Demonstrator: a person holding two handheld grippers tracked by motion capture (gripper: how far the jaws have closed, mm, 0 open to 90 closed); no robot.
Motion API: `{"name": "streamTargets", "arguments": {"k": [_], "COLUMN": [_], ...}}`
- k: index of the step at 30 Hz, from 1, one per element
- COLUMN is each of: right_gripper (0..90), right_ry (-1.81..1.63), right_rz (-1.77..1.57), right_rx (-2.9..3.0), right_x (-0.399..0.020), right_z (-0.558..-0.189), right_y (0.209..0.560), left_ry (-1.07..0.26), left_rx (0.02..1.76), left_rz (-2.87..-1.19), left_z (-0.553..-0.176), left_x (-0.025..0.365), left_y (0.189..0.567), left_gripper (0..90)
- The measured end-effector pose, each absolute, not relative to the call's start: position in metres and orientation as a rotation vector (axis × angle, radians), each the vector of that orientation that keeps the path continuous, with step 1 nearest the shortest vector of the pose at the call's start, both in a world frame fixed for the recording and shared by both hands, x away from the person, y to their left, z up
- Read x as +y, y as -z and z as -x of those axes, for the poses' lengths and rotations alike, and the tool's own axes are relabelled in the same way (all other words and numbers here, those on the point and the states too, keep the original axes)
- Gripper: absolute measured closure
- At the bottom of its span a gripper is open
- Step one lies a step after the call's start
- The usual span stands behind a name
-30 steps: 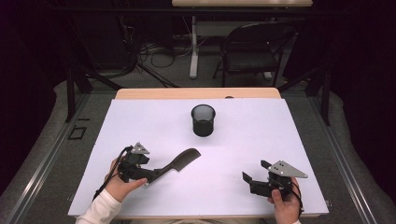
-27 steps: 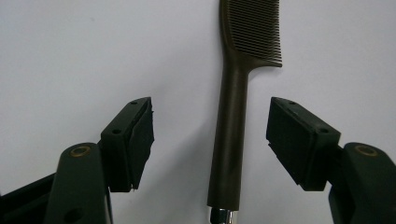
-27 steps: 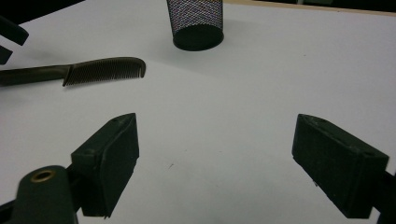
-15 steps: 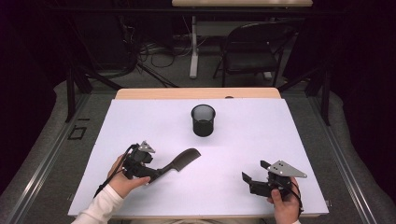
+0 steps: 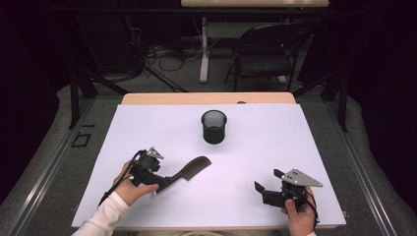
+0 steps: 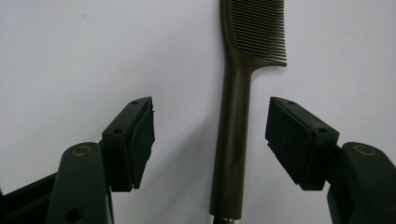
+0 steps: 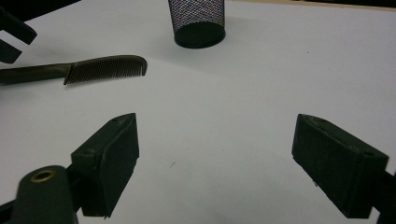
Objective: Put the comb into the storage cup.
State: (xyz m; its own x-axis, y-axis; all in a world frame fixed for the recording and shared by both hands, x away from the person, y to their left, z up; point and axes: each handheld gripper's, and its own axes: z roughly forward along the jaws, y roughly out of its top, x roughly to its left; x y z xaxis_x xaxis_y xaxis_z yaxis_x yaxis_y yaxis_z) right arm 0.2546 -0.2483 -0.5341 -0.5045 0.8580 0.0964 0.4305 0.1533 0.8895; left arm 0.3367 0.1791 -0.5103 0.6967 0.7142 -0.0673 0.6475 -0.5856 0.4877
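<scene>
The left hand-held gripper [image 5: 160,183] has edged forward near the counter's [image 5: 295,142] front edge, jaws wide astride the comb's [image 6: 233,140] handle, ready to pinch

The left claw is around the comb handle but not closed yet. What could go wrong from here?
1. The comb handle lies nearer one pad of the left claw, so closing may push or turn it rather than grip it.
2. The handle looks thin and flat on the table; the pads might slip off it.
3. The mesh cup is narrow, so a tilted comb could knock it over.
</scene>
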Motion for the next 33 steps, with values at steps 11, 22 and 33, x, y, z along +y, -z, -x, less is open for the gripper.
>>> {"name": "streamTargets", "arguments": {"k": [11, 22, 33], "right_gripper": [14.9, 14.9, 15.0], "right_ry": [-1.310, -1.317, -1.309], "right_rz": [-1.228, -1.224, -1.225], "right_rx": [2.009, 2.004, 2.014], "right_x": [-0.248, -0.249, -0.249], "right_z": [-0.255, -0.255, -0.256], "right_y": [0.535, 0.535, 0.535], "left_ry": [-0.162, -0.119, -0.107], "left_rx": [1.056, 1.048, 1.032], "left_rz": [-2.454, -2.469, -2.509], "left_z": [-0.341, -0.345, -0.348], "left_x": [0.173, 0.162, 0.157], "left_y": [0.510, 0.513, 0.514], "left_gripper": [33.1, 35.7, 39.4]}}
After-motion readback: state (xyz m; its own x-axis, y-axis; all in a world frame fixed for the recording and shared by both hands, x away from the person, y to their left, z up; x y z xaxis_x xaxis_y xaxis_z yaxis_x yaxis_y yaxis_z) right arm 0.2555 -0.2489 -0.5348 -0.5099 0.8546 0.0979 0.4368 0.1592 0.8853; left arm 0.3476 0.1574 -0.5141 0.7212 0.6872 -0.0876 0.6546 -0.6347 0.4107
